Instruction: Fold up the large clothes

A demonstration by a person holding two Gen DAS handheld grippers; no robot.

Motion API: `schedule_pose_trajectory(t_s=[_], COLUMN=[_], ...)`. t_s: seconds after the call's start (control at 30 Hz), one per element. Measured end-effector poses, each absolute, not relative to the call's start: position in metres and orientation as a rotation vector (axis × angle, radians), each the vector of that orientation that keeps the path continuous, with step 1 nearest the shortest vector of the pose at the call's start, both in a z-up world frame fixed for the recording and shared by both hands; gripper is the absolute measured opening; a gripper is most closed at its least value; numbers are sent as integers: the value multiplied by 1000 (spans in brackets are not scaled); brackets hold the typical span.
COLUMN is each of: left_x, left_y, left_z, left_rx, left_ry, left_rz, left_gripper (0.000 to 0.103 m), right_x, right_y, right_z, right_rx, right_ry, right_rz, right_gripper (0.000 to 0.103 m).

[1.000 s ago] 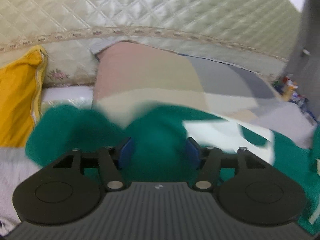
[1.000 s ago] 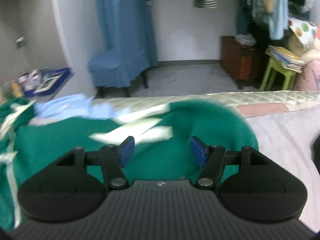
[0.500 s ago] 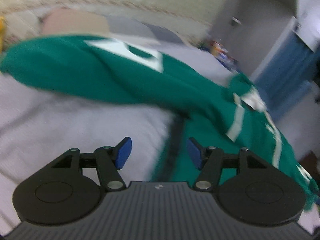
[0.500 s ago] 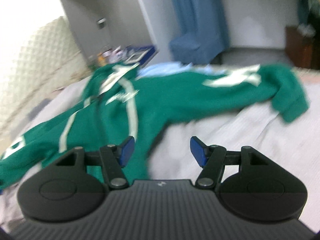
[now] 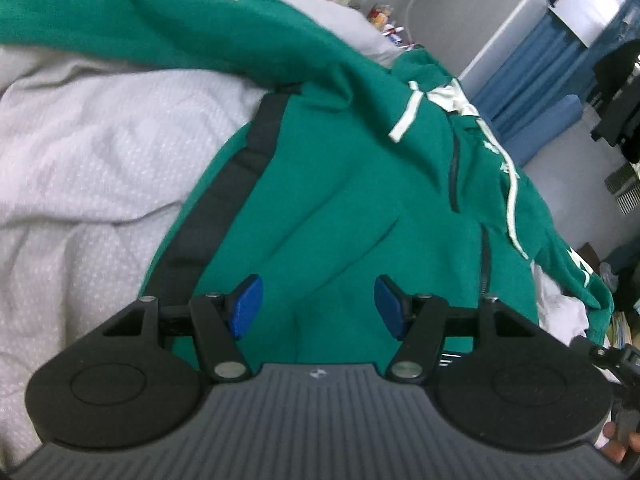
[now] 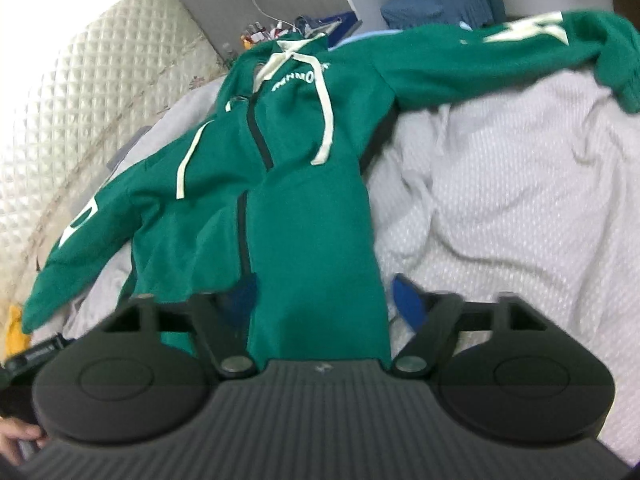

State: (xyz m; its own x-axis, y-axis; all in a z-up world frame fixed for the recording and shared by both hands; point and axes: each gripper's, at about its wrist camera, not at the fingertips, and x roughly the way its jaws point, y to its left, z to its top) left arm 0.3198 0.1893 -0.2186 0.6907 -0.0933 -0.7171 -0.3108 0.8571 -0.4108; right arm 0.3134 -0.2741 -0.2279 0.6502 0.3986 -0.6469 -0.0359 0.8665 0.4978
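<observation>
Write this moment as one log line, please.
green zip hoodie: spread on grey bedsheet | left tool: open above hem | right tool: opening, hem between its pads, unpressed

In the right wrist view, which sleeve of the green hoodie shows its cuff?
The sleeve stretched toward the upper right; its ribbed cuff curls down. The other sleeve ends blurred at lower left.

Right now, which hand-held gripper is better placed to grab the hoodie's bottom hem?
Probably the right hand-held gripper: its opening jaws already straddle the green hoodie near its zipper. The left hand-held gripper hovers open over plain fabric beside the dark side panel.
</observation>
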Motion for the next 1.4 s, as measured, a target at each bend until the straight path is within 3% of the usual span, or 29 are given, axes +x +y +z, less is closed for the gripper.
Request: schedule_pose_trajectory(t_s=[0.23,0.63,0.7,0.93,1.03,1.4], left_x=[337,369,371,363,359,330], left_y=[201,171,172,174,179,224], left_z=[-235,-262,-265,-260,-255,-230], left_rx=[-523,-210,-213,-207,-255,-499], left_ry=[841,906,909,886,858,697], left_rz=[208,273,268,300,303,466], left_gripper=[73,79,70,13,8,7], right_x=[323,332,333,334,334,335], right_y=[-277,-278,-277,-272,-271,-258], right_z=[-251,-270,-272,-275,-274,-274], right_rx=[568,660,650,601,583,547], right_ry=[905,978,987,1001,1001,998], right_rz=[260,250,244,233,234,315], right_gripper=[82,82,82,82,82,82])
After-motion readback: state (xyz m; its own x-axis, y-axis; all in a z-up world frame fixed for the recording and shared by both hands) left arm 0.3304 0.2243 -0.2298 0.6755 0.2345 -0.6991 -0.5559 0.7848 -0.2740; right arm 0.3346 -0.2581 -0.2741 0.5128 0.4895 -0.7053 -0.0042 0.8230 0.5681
